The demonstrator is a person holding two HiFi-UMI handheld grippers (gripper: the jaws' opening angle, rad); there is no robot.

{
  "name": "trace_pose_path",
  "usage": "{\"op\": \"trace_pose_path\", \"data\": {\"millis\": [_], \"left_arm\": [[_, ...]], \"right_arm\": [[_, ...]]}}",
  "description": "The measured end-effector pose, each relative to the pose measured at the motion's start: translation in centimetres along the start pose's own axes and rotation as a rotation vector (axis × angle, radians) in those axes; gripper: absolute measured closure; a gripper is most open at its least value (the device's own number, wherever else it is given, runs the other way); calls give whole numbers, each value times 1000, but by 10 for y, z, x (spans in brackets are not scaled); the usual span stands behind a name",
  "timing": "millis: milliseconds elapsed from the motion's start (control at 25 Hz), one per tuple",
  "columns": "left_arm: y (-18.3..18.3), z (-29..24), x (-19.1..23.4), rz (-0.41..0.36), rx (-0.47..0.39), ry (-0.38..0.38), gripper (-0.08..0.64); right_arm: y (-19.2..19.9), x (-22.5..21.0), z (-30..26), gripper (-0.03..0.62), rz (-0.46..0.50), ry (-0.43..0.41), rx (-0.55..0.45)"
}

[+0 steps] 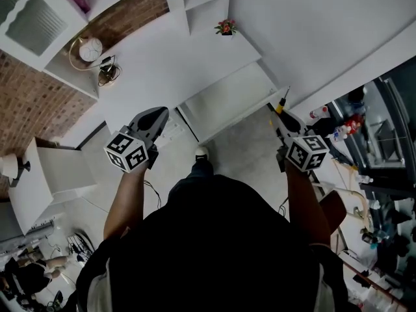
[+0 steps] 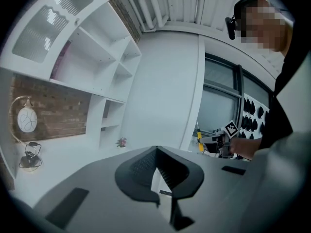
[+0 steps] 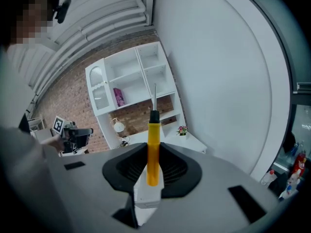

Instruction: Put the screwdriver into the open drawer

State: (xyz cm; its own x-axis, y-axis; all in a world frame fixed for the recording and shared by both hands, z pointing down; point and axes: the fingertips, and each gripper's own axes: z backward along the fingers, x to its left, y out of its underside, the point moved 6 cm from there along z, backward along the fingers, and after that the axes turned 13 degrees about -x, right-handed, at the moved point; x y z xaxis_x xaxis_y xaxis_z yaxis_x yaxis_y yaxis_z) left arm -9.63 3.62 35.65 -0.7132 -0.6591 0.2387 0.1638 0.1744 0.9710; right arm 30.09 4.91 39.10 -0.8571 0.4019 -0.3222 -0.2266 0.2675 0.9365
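Note:
The screwdriver (image 3: 153, 147) has a yellow handle, a black collar and a thin metal shaft that points away from me. My right gripper (image 3: 153, 155) is shut on its handle. In the head view this gripper (image 1: 284, 119) hangs just right of the open drawer (image 1: 227, 101), a shallow white tray pulled out of the white desk, and the screwdriver (image 1: 281, 105) tip pointing toward the drawer's right corner. My left gripper (image 1: 158, 116) is shut with nothing in it, its pads meeting at the tips (image 2: 156, 150). It hovers left of the drawer.
A small potted flower (image 1: 225, 26) stands on the desk top behind the drawer. A round lamp (image 1: 90, 47) and cable sit against the brick wall at left. A white cabinet (image 1: 55, 171) is at lower left, and bottles and clutter (image 1: 348, 123) at right.

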Motion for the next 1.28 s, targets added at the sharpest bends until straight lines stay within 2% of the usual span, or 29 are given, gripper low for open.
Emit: {"op": "trace_pose_path", "data": {"millis": [760, 1280], "left_arm": [[-10, -60, 77, 19, 53, 68, 543], [-28, -87, 122, 29, 45, 123, 543]], "right_arm": [[-6, -14, -80, 509, -5, 45, -9], [-22, -10, -122, 509, 34, 87, -22]]}}
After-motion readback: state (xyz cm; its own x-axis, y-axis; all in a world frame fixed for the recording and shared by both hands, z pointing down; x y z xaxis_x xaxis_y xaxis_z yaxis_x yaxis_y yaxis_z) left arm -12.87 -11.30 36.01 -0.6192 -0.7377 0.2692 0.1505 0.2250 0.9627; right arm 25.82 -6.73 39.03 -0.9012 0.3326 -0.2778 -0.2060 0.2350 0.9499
